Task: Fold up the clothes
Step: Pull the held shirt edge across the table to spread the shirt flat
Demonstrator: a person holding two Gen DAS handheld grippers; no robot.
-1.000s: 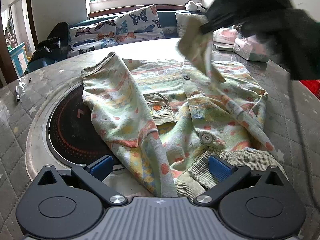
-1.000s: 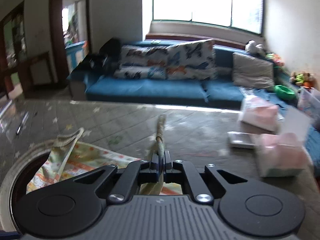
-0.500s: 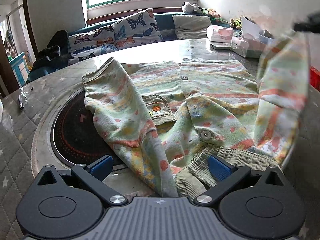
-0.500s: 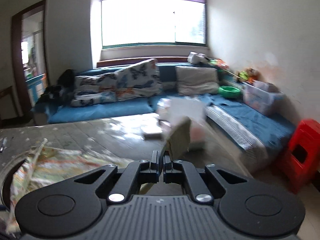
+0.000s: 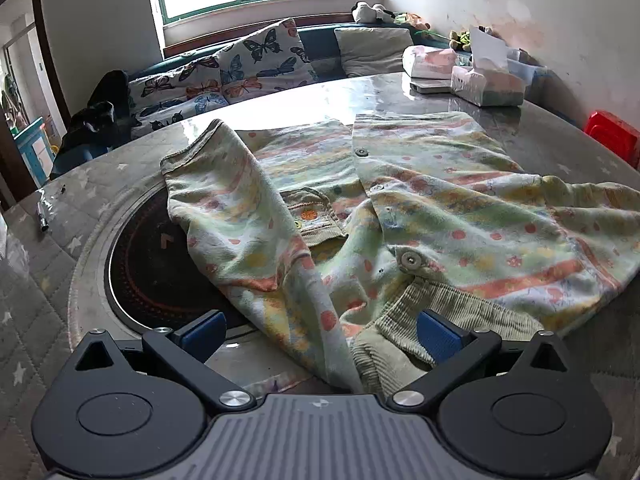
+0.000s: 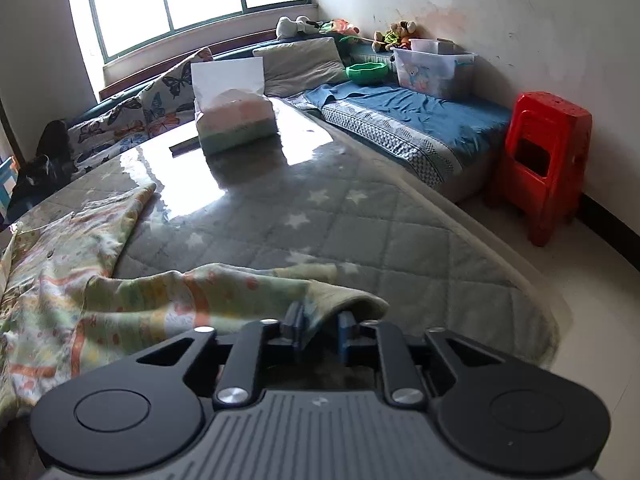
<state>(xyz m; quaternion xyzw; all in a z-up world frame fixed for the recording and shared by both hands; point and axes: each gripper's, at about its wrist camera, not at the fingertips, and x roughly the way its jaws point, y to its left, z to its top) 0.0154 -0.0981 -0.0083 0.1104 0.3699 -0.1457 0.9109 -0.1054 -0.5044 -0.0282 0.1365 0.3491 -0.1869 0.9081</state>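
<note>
Across the table's (image 6: 360, 232) right edge, your right gripper (image 6: 320, 330), jaws now parted, has laid the sleeve (image 6: 248, 284) outstretched; left gripper (image 5: 320, 332) spread wide.

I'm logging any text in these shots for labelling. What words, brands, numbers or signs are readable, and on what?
No readable text in either view.
Green and pink soft tissue pack: printing too blurred to read.
Black round cooktop set in the table: a pale arrow-like mark and a ring of reddish marks, no legible characters.
Clear plastic storage box: cartoon picture only, no readable words.
Pastel printed children's jacket: pattern only, no lettering.
</note>
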